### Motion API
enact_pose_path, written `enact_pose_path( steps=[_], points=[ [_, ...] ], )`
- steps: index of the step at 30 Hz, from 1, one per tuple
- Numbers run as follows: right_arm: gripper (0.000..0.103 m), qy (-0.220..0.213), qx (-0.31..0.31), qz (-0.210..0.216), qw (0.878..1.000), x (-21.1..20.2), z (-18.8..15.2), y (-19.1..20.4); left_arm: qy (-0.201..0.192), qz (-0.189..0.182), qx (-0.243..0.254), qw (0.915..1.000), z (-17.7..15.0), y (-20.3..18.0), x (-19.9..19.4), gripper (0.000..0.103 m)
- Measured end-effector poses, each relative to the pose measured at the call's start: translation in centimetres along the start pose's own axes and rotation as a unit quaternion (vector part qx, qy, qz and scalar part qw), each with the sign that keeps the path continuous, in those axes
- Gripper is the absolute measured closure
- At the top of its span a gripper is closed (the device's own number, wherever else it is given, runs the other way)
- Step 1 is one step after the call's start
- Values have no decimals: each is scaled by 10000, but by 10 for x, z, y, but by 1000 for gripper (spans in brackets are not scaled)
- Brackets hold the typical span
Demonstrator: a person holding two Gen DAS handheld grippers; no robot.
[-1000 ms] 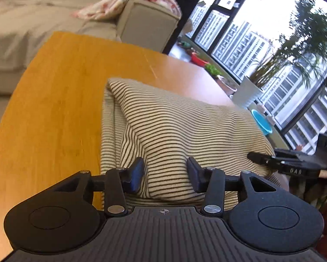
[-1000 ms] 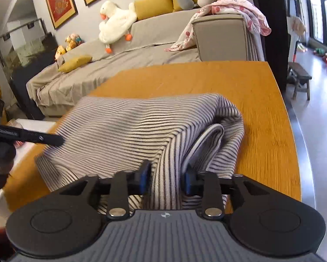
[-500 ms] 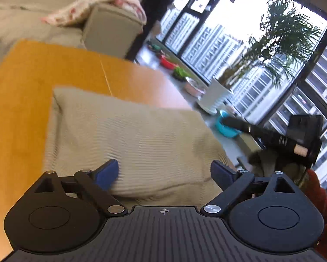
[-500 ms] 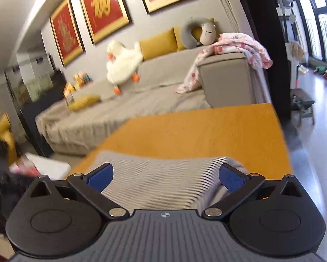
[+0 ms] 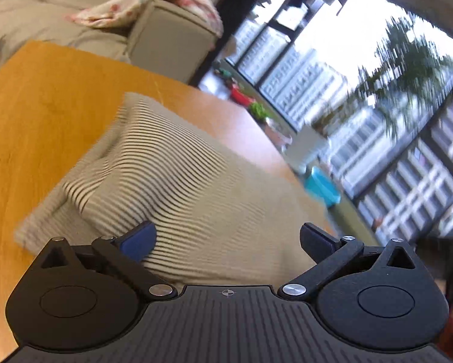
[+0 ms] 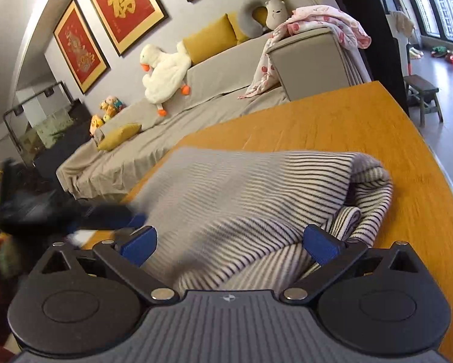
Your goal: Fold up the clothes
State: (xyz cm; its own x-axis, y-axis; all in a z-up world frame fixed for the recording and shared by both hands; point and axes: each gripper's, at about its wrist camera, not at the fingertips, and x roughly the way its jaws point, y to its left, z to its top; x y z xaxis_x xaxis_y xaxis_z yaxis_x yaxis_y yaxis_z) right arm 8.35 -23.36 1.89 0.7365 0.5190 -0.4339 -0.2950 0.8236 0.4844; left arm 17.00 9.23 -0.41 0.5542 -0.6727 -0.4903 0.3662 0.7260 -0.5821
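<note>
An orange wooden tabletop (image 6: 362,127) carries the folded striped garment (image 6: 256,187), which lies in a thick bundle across its near part. Behind stand a grey sofa (image 6: 214,75) with a plush duck (image 6: 165,69), a patterned blanket (image 6: 326,18) over its armrest, and red framed pictures (image 6: 123,3); tall windows (image 5: 332,69) fill the other side. Motion blur smears the cloth's stripes and the window side. The left gripper (image 5: 226,242) hovers low over the garment, jaws spread wide, holding nothing. The right gripper (image 6: 229,242) does likewise, its wide-open jaws straddling the cloth's rolled edge.
</note>
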Motion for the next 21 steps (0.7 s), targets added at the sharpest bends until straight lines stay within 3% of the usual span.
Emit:
enact_pose_path(
  steps=[4,11,13,15,18,20,21],
  points=[
    [0,16,490,294,9984,-1,-8,5,-233,127,-405,9988,17,11,13,0],
    [0,413,-604,298,9969,0,1,21,-119,775,353,9963,5,-23,7,0],
    [0,145,-656,171,9976,-12,11,19,-91,833,516,9951,-4,-35,-3,0],
    [0,-259,-691,-181,9971,-23,23,13,-35,680,621,9957,-13,-48,-12,0],
    [0,-413,-738,-1164,9896,-16,40,-3,232,246,557,9979,-28,-56,-10,0],
    [0,69,-809,-1840,9796,4,43,-16,452,158,523,9975,-36,-57,-1,0],
    [0,293,-758,-1961,9772,12,41,-21,517,161,509,9972,-38,-56,4,0]
  ],
)
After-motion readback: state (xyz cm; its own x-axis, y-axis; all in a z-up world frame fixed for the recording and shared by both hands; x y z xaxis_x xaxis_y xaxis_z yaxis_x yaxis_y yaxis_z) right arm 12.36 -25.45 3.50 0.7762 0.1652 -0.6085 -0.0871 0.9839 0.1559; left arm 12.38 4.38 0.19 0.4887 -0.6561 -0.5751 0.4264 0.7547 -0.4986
